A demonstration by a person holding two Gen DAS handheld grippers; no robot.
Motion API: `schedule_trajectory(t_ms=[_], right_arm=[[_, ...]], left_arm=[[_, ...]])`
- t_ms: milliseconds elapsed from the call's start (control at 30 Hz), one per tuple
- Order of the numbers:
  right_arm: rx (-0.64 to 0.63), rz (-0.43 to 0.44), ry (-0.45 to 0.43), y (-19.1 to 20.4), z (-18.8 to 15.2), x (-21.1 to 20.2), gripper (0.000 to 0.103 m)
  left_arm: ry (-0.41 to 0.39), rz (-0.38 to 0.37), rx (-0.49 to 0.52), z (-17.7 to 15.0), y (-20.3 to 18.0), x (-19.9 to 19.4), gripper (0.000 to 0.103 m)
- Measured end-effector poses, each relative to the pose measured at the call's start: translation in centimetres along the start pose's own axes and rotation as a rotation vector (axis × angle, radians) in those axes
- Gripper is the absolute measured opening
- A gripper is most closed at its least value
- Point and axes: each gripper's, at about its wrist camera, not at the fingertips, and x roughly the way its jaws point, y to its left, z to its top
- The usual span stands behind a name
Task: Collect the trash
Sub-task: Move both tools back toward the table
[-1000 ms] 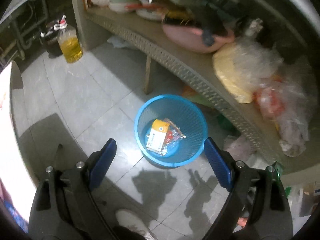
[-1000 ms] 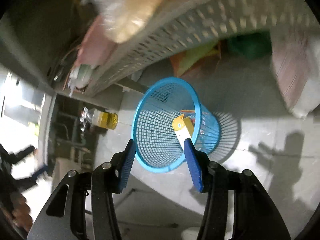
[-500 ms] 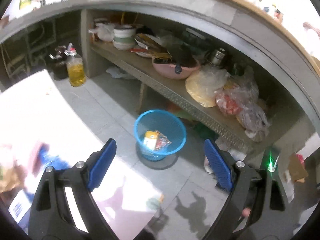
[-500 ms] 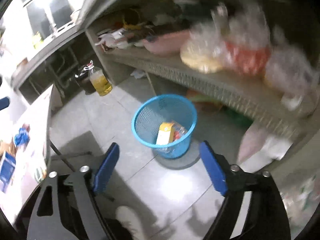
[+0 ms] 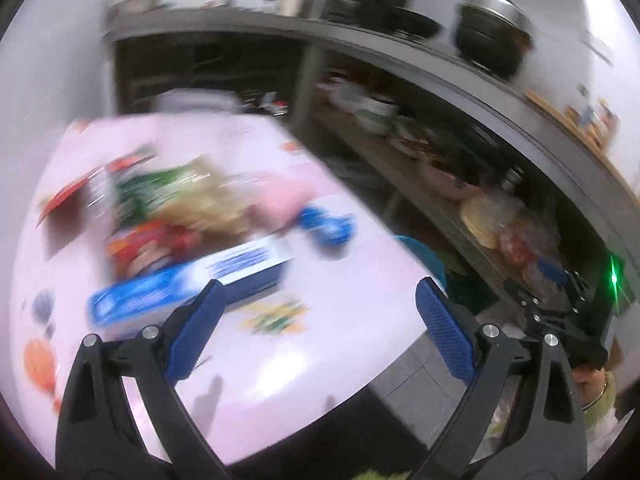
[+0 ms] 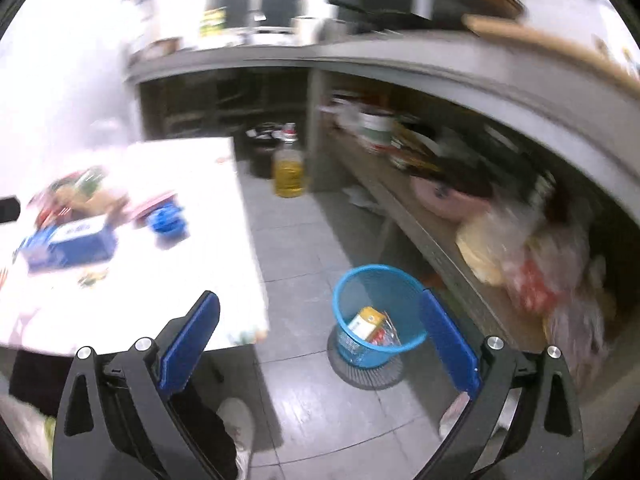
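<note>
- Grey floor tiles (image 6: 304, 248) are seen beside a white table (image 5: 280, 360) strewn with blurred wrappers (image 5: 176, 200).
- Trash is held in the blue bin (image 6: 376, 312).
- Left gripper (image 5: 316, 332) and right gripper (image 6: 320, 340) are opening wide, nothing between.

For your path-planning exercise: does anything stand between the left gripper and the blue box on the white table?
Nothing visible does. The left gripper, jaws opening and empty, points over bare table toward the blue box; the other wrappers lie beyond the box.

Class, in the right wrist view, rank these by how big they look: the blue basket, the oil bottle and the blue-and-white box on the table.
1. Blue basket.
2. Box.
3. Oil bottle, though it stands farthest, so it may look smaller than it is.
</note>
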Motion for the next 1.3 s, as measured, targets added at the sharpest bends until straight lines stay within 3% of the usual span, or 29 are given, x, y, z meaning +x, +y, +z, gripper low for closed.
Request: schedule_trajectory(t_ms=[100, 167, 300, 367, 433, 500, 533, 567, 667, 767, 967, 1100, 1300], right_arm=[[-0.062, 0.048, 0.016, 3.0, 1.1, -0.7, 0.096], [-0.068, 0.103, 0.057, 5.1, 2.3, -1.2, 0.096], [0.008, 0.246, 0.149, 8.3, 4.3, -1.9, 0.096], [0.033, 0.322, 0.118, 9.9, 4.5, -2.3, 0.096], [0.065, 0.342, 0.051, 12.1, 5.0, -2.4, 0.096], [0.111, 0.408, -0.021, 13.4, 5.4, -2.5, 0.096], [0.131, 0.438, -0.035, 14.0, 5.5, -2.2, 0.096], [0.138, 0.472, -0.018, 15.2, 5.7, -1.7, 0.096], [0.122, 0.533, 0.045, 16.7, 6.0, -0.7, 0.096], [0.144, 0.523, 0.036, 16.9, 5.9, 0.0, 0.096], [0.131, 0.507, 0.038, 18.2, 5.8, 3.0, 0.096], [0.149, 0.566, 0.034, 18.3, 6.0, 4.2, 0.096], [0.138, 0.587, 0.014, 18.5, 5.8, 4.1, 0.095]], left_arm=[[-0.014, 0.045, -0.086, -1.1, 3.4, -2.2, 0.092], [-0.032, 0.113, -0.135, -1.8, 5.4, -3.9, 0.092], [-0.027, 0.153, -0.196, -2.6, 7.5, -7.0, 0.092], [-0.063, 0.128, -0.227, -2.8, 8.7, -8.4, 0.092], [-0.083, 0.091, -0.245, -2.8, 9.8, -8.8, 0.092], [-0.123, 0.014, -0.225, -2.3, 10.9, -8.3, 0.092], [-0.119, 0.022, -0.220, -1.9, 11.4, -7.6, 0.092], [-0.097, 0.054, -0.233, -1.0, 12.0, -6.6, 0.092], [-0.107, 0.032, -0.275, 0.3, 13.5, -5.1, 0.092], [-0.156, 0.080, -0.276, 0.9, 14.7, -3.8, 0.092], [-0.198, 0.154, -0.162, 2.2, 15.6, -1.3, 0.092], [-0.237, 0.098, -0.284, 2.4, 18.5, -1.8, 0.092], [-0.225, 0.170, -0.339, 2.5, 21.7, -1.3, 0.091]])
